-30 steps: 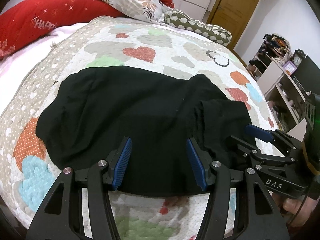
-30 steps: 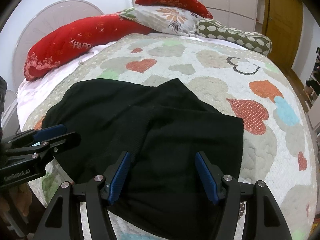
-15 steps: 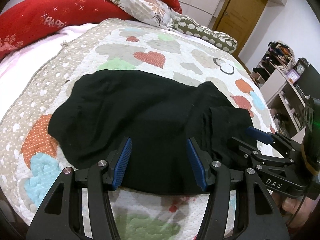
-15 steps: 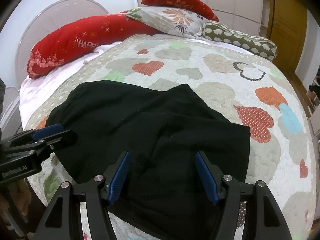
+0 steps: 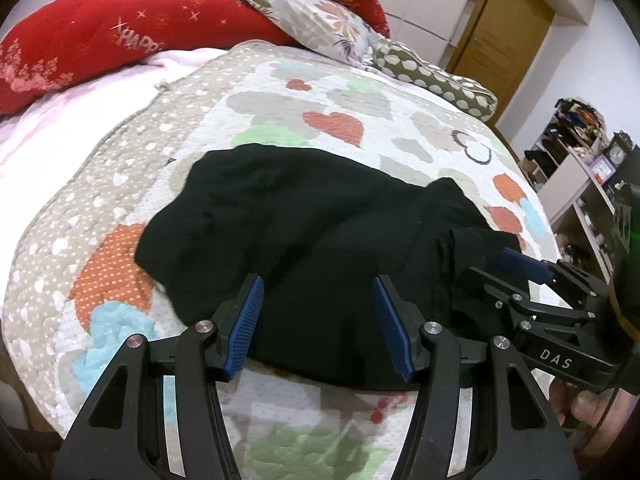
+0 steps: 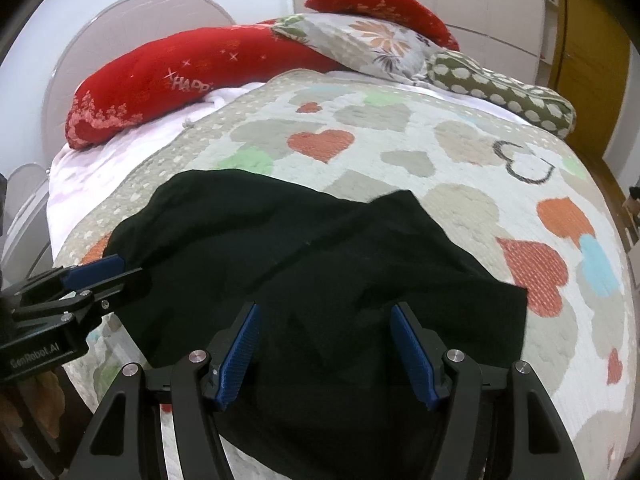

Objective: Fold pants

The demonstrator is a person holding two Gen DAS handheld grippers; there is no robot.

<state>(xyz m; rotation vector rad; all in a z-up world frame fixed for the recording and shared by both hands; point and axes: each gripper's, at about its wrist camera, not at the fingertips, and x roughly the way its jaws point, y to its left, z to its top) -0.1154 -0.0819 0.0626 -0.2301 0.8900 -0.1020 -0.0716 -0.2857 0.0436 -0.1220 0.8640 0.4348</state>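
Both tools have drawn back from the bed's near edge over the last second: the left gripper [image 5: 316, 320] and right gripper [image 6: 326, 350] hang released, nothing between their pads, so a fold looks finished. The black pants [image 5: 320, 240] lie bunched on the heart quilt [image 5: 332, 120] near that edge; red pillows [image 6: 160, 76] at the head obstruct nothing

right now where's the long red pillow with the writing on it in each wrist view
Left wrist view: the long red pillow lies at the upper left, at the head of the bed, beyond the black pants.
Right wrist view: the same pillow sits upper left of centre, in front of the pale rounded headboard.
Shared landmark: the floral pillow overlaps the red pillow's right end in both views.
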